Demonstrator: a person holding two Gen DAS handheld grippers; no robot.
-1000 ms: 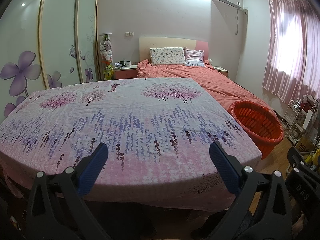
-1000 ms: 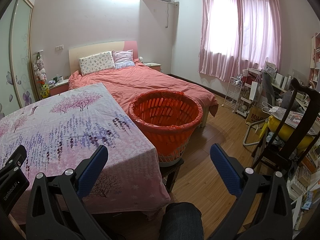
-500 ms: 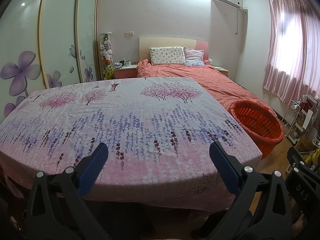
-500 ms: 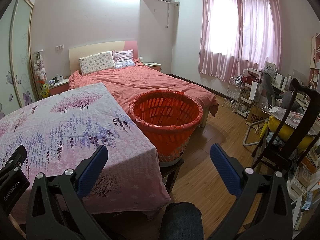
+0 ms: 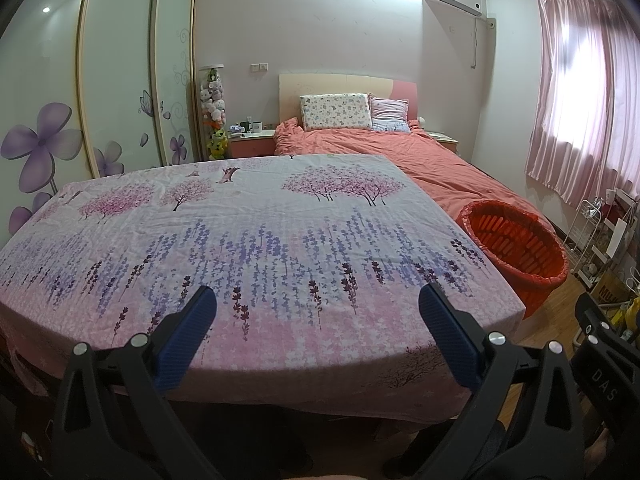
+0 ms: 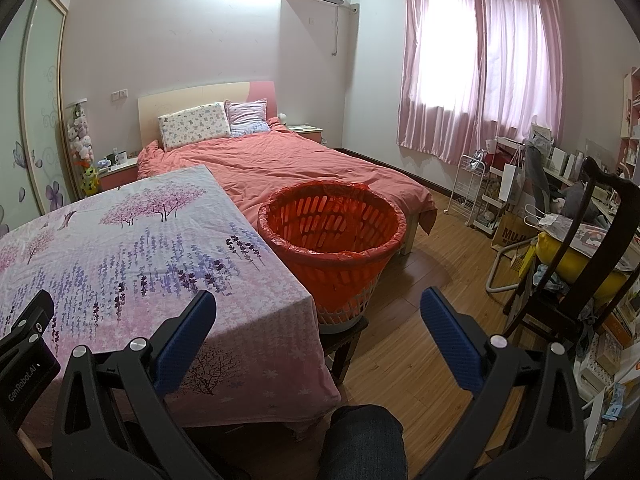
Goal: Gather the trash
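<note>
- Honestly nothing has changed over the last second. Both views line up with the earlier ones, so the person is basically holding position.
- Left gripper (image 5: 318, 320) sits low centre of its view, blue-padded jaws wide apart with nothing between them, hovering over the near edge of the surface covered in a pink and purple floral cloth (image 5: 260, 240).
- Right gripper (image 6: 318, 320) is the same deal: jaws spread, empty, pointed out over the corner of the cloth and the wooden floor (image 6: 420, 280).
- The round orange plastic basket lined with a red bag (image 6: 332, 240) sits just beside the right edge of the surface, centre of the right view and far right in the left view. Looks empty from here.
- Can't spot any trash on the cloth in either view. It's bare.
- My read: with no movement and no trash visible, the task either hasn't started or the surface is already cleared. Can't tell which.
</note>
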